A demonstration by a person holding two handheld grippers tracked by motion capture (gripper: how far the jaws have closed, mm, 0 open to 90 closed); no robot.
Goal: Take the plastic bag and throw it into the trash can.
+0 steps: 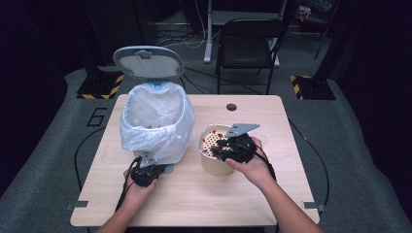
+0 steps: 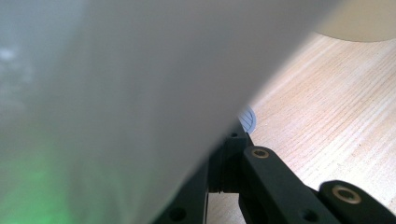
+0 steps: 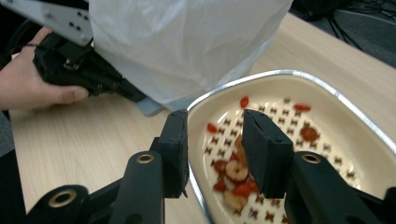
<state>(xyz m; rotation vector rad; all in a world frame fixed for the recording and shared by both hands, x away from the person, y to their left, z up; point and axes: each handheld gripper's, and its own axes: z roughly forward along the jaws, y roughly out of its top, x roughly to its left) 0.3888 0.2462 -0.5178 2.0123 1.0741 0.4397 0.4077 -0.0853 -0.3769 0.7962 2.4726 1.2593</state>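
Strainer bowl (image 1: 215, 145) right of bin (image 1: 155, 124)

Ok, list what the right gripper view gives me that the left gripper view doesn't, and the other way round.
Right gripper view: the inside of the beige container, its perforated insert holding red and pale food scraps, the right gripper straddling its rim with a gap between the jaws, and the left hand with the left gripper at the bin's base.
Left gripper view: a small ribbed grey part just past its own jaws, under the bin.
Both: the white bin bag, the wooden table and the container's beige wall.
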